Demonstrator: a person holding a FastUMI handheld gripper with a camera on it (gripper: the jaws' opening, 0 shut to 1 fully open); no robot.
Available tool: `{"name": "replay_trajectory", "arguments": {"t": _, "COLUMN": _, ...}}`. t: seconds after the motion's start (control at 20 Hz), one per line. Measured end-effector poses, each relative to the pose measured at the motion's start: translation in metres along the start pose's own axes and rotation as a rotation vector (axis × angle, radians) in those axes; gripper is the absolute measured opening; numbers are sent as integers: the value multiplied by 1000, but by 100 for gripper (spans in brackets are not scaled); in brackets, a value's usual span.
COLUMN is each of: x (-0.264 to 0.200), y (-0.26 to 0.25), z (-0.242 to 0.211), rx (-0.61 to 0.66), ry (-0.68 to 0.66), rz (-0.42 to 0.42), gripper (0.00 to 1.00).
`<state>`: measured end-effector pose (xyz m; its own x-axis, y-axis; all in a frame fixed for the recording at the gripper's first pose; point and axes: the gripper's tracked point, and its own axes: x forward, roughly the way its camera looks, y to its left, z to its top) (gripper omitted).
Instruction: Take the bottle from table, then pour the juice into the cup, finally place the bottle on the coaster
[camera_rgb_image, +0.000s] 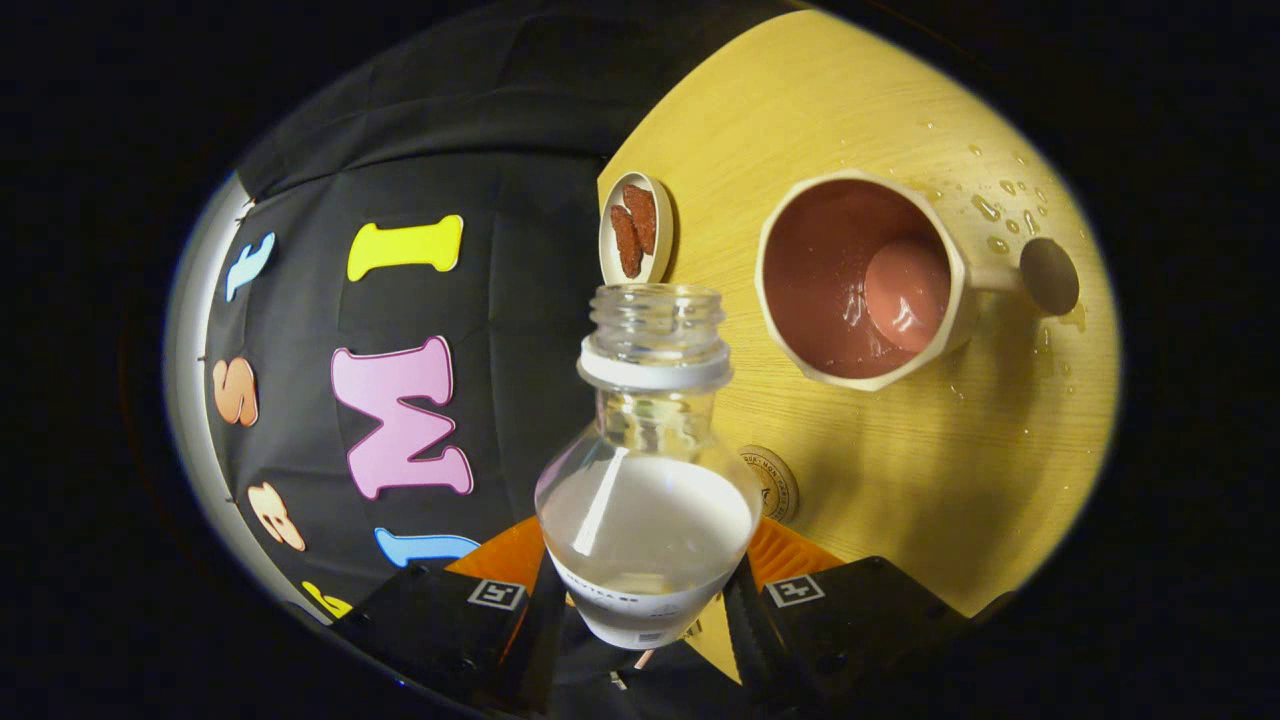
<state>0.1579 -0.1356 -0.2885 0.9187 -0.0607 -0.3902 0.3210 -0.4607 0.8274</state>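
Your gripper (645, 600) has both fingers pressed on the lower body of the bottle (648, 500), one on each side, so the bottle is grasped and lifted. Bottle is uncapped, clear, with white liquid in its lower part. Its open neck points away from you. The cup (860, 280) stands on the wooden table (900, 470), beyond the bottle and to its right; inside is reddish and wet, handle to the right. Droplets lie on the table near the cup. A small round coaster (772, 483) sits just right of the bottle's shoulder. A small dish (635, 228) lies beyond the neck.
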Motion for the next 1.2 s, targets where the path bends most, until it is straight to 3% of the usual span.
{"name": "replay_trajectory", "arguments": {"t": 0.3, "x": 8, "y": -8, "z": 0, "rx": 186, "ry": 32, "rz": -56, "gripper": 72}}
{"name": "replay_trajectory", "arguments": {"t": 1.2, "x": 13, "y": 5, "z": 17, "rx": 591, "ry": 35, "rz": -45, "gripper": 72}}
